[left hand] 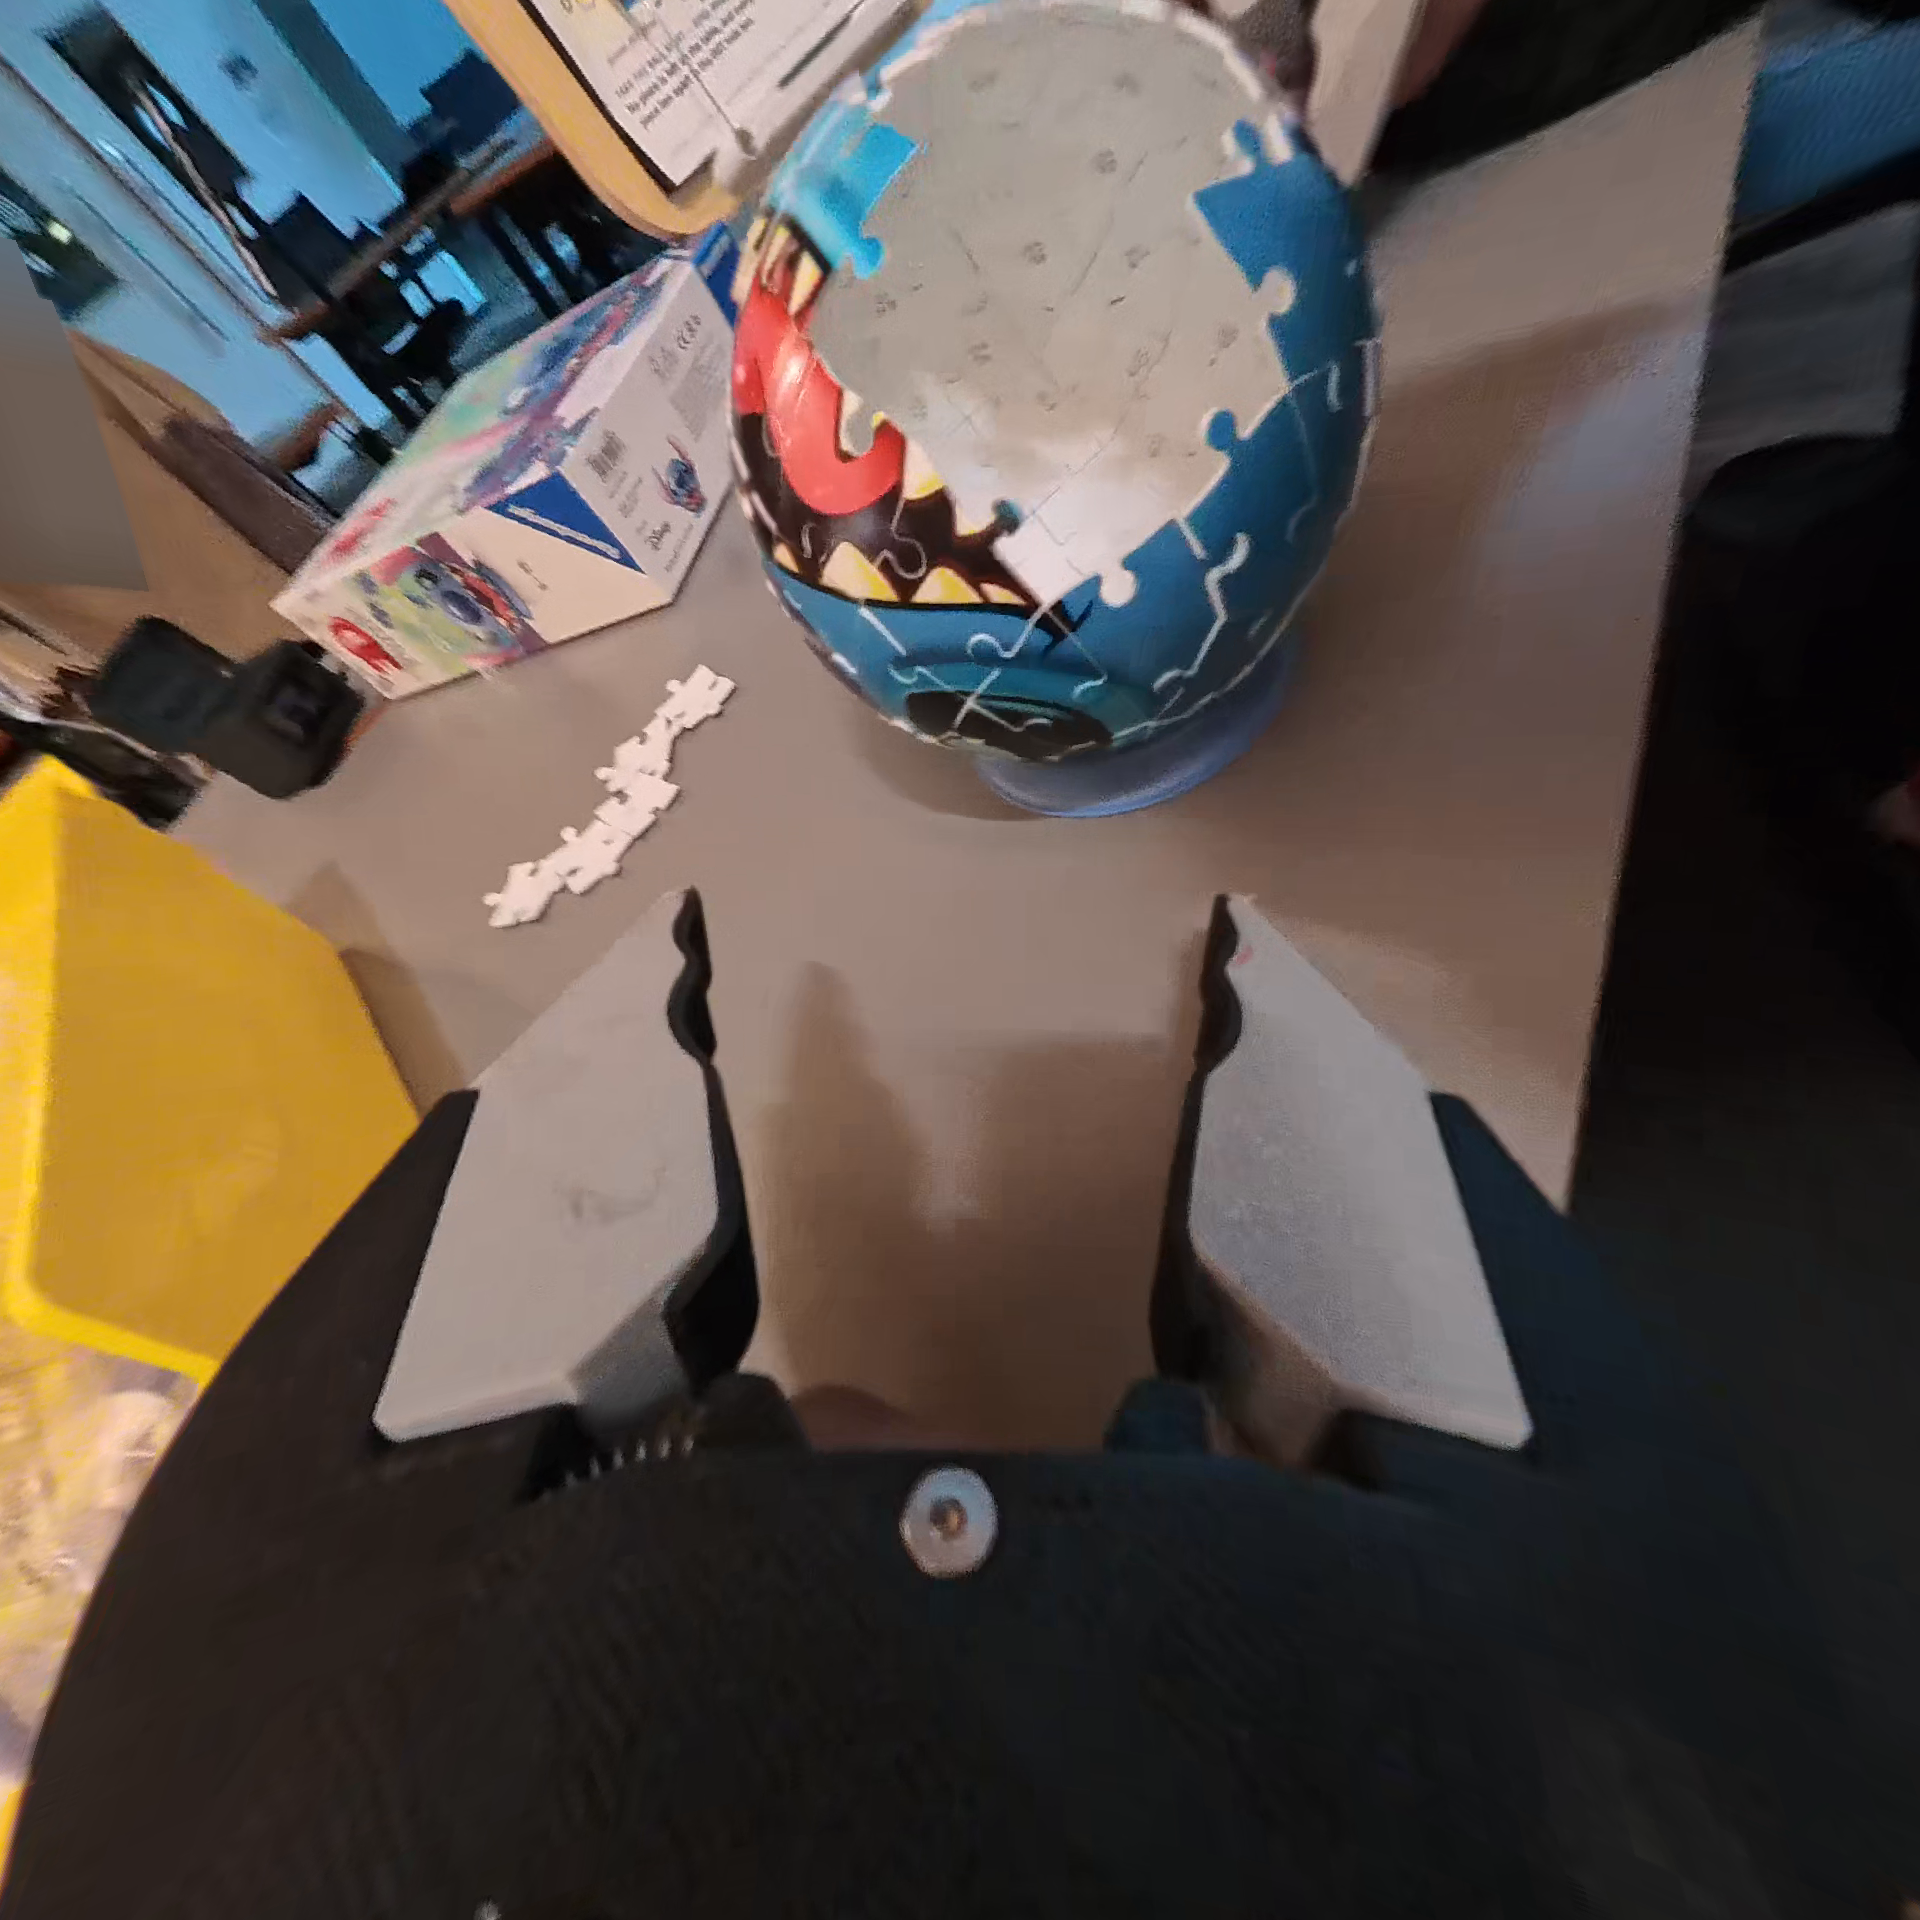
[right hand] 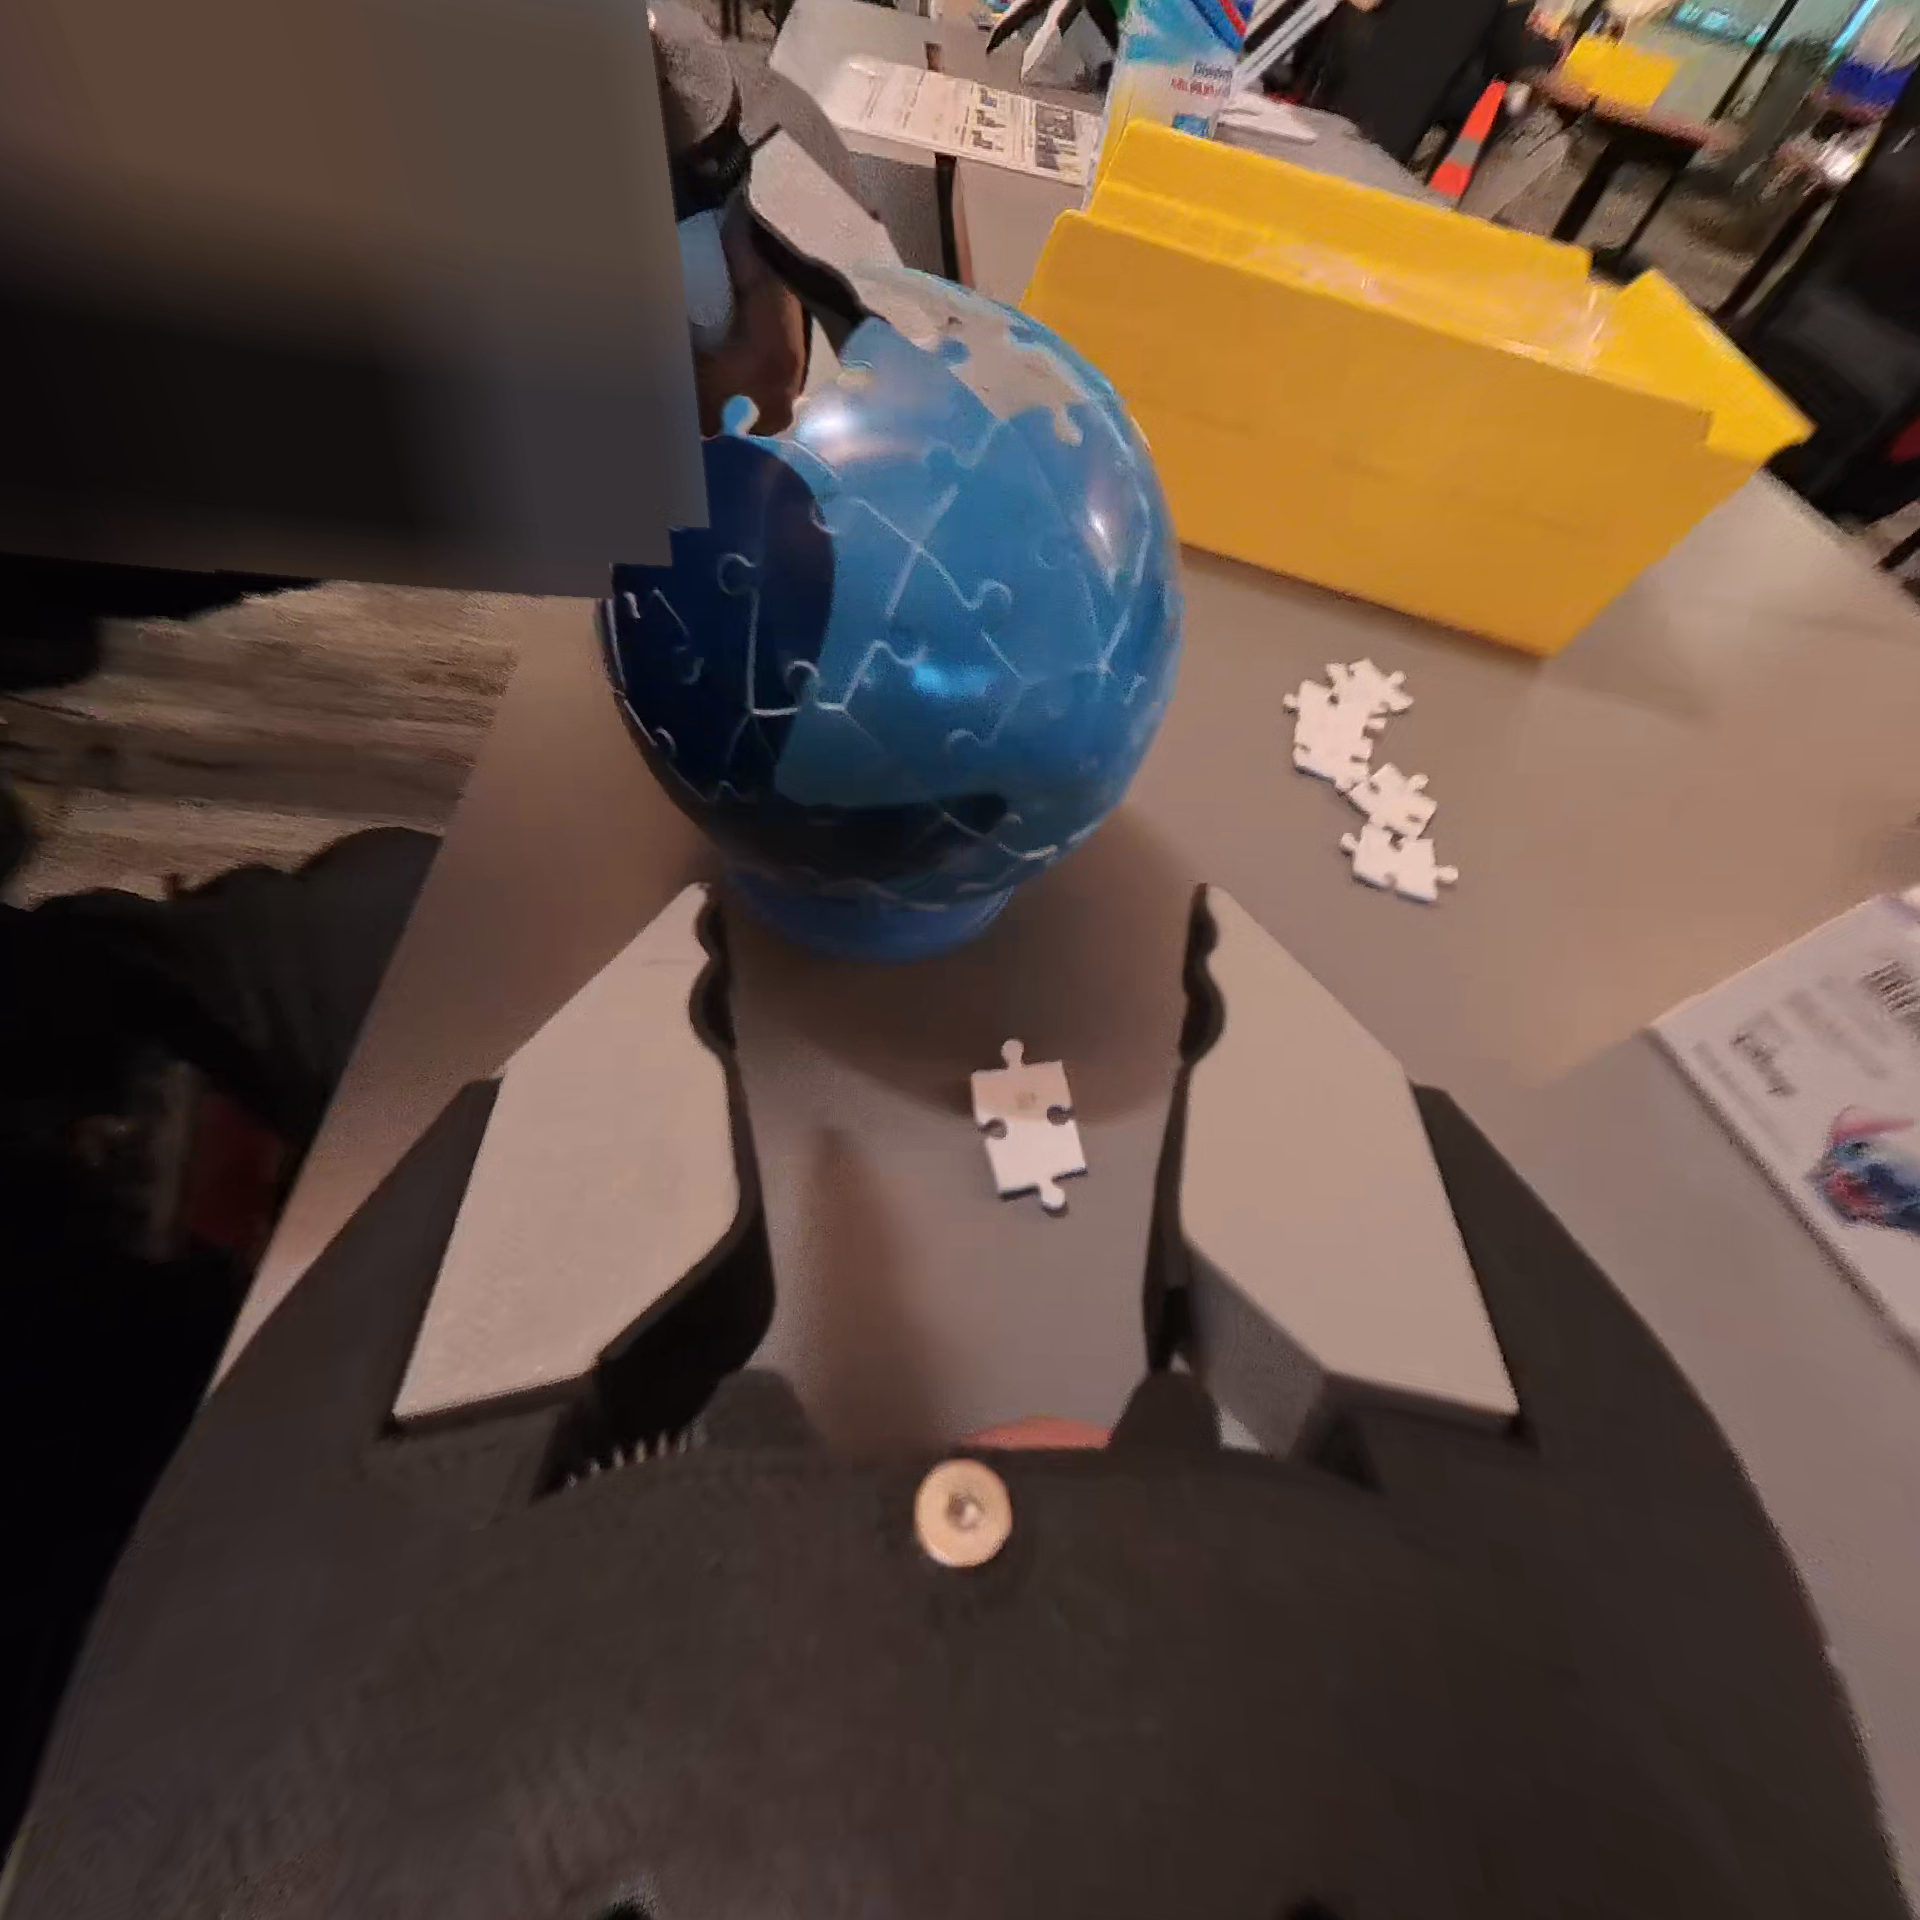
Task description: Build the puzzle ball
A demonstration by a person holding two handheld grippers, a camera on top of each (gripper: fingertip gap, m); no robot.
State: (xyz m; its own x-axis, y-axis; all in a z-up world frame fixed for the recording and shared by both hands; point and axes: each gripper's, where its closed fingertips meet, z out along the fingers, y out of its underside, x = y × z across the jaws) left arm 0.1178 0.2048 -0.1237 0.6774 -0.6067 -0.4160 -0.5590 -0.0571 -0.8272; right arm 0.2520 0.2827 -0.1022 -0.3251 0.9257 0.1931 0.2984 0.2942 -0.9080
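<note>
1. Both claws, left [left hand: 951, 935] and right [right hand: 951, 935], spread, holding nothing.
2. Ball [left hand: 1049, 416] sits mid-bench on its stand, mostly built; I see a big gap.
3. Loose pieces [right hand: 1029, 1127] remain on the bench [left hand: 1039, 987].

Bare table [right hand: 1195, 966] fronts the puzzle ball [right hand: 935, 623] (yellow bin [right hand: 1351, 416] flanks it).
</note>
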